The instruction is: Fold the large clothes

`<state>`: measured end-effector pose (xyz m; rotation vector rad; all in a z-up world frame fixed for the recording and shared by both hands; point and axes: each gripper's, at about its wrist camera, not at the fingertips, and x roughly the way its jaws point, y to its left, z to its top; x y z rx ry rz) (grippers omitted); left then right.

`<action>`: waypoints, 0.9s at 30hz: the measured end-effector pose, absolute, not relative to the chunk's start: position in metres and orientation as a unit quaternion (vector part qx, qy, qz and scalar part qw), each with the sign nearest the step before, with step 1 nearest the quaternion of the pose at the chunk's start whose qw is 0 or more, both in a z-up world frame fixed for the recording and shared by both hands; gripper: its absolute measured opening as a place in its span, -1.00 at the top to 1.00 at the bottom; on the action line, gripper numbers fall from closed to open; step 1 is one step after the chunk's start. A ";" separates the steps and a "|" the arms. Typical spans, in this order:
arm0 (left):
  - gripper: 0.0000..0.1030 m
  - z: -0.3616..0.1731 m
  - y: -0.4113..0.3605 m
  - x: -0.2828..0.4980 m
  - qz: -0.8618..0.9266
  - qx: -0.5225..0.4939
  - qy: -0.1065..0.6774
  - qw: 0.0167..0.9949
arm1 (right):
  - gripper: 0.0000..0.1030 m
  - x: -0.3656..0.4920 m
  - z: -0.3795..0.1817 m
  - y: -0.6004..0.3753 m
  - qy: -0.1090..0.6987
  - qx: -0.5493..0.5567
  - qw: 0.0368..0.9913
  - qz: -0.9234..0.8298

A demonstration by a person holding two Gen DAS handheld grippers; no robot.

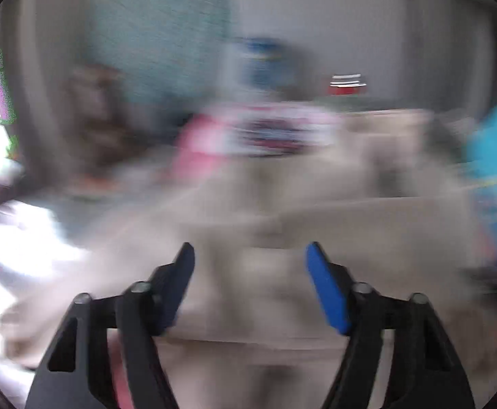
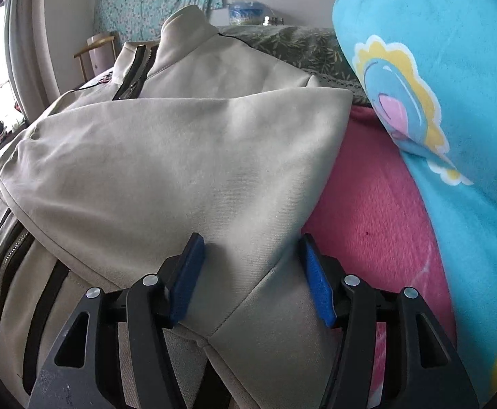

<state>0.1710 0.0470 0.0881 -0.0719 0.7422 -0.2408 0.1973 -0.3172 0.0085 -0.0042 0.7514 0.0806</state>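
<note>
A: Right at our right tongs (image 2: 251,279), the jaws stand spread, nothing pinched. The beige jacket (image 2: 166,156) lies under and between them, its folded-over sleeve (image 2: 187,143) running ahead and to the left of the tips.

B: So we judge we're between grabs: one sleeve is laid across the body, and the next fold isn't started.

A: Agreed. The next move looks like taking hold of an edge near the tips, probably the seam corner (image 2: 214,334) just below the jaws, and we'd want to pinch both layers cleanly.

B: Just right of the tongs, we see pink bedding (image 2: 378,225), and beyond that a blue cushion (image 2: 453,68).

A: Far ahead, the collar (image 2: 183,34) and zip (image 2: 135,71) stand up, well past the tips.

B: And our left tongs (image 1: 250,262)?

A: Spread too, empty, with beige cloth (image 1: 255,293) beyond them. But that view is smeared with blur; we can't tell which part of the jacket it is.

B: The jacket's hem and other sleeve are cut off, too.
</note>
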 end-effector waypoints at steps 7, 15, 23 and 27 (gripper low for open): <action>1.00 0.004 0.071 0.212 -0.253 -0.280 0.402 0.834 | -0.06 0.209 0.002 -0.304 0.364 0.005 0.930 0.043; 0.95 0.001 0.065 0.207 -0.213 -0.234 0.388 0.866 | 0.77 0.188 0.040 -0.304 0.306 0.008 0.952 -0.012; 0.95 -0.002 0.051 0.198 -0.206 -0.202 0.373 0.882 | 0.79 0.261 0.052 -0.202 0.379 0.120 0.892 0.217; 0.95 -0.003 0.052 0.197 -0.212 -0.207 0.366 0.882 | 1.00 0.286 0.010 -0.226 0.403 0.217 0.873 0.169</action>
